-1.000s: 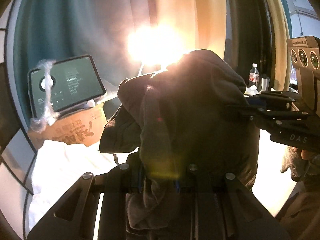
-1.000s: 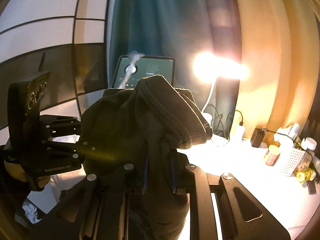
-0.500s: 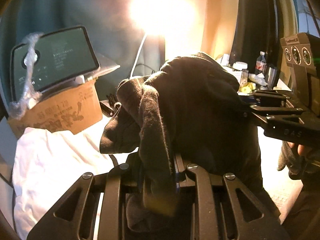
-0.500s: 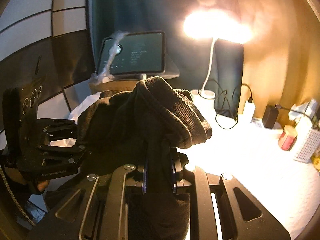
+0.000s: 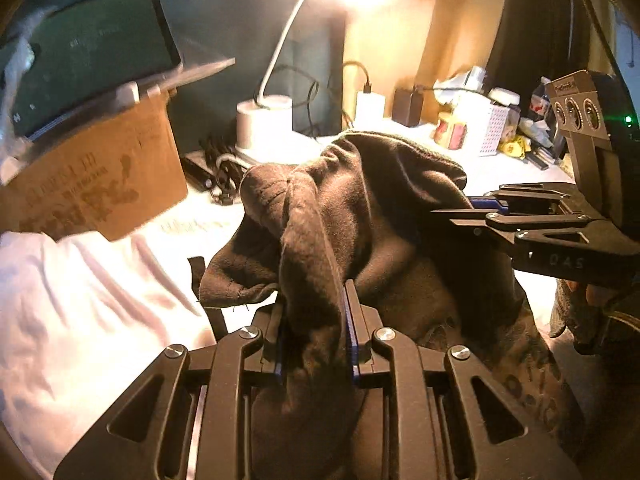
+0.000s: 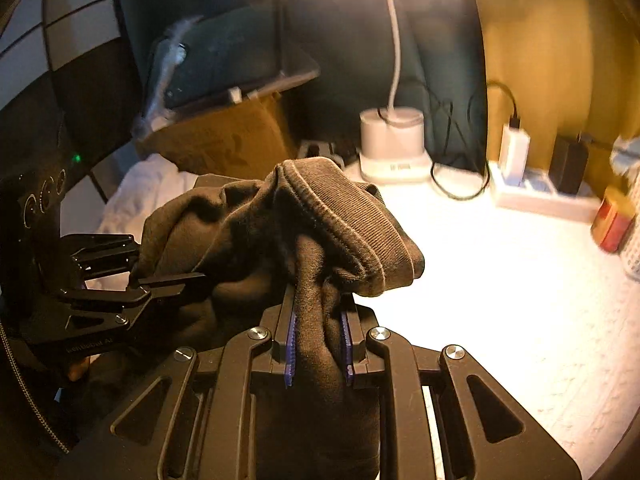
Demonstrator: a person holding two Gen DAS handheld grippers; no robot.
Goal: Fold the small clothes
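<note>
A small dark brown garment (image 5: 384, 216) with a ribbed hem (image 6: 352, 216) hangs bunched between both grippers above the white table (image 6: 500, 280). My left gripper (image 5: 314, 332) is shut on one bunched edge of it. My right gripper (image 6: 318, 340) is shut on another edge near the ribbed hem. The right gripper shows in the left wrist view (image 5: 472, 210) at the right, its fingers at the cloth. The left gripper shows in the right wrist view (image 6: 176, 282) at the left, pinching the cloth. The lower part of the garment is hidden behind the gripper bodies.
A white cloth (image 5: 80, 320) lies at the left. Behind it a cardboard box (image 5: 100, 184) carries a tablet (image 5: 84, 48). A lamp base (image 6: 392, 140), cables, chargers (image 6: 514, 152), a red can (image 6: 612, 220) and a white basket (image 5: 492, 128) line the back.
Both grippers have tilted down with the garment: the lamp glare rose to the top of both views and more of the table shows. The grips on the cloth are unchanged.
</note>
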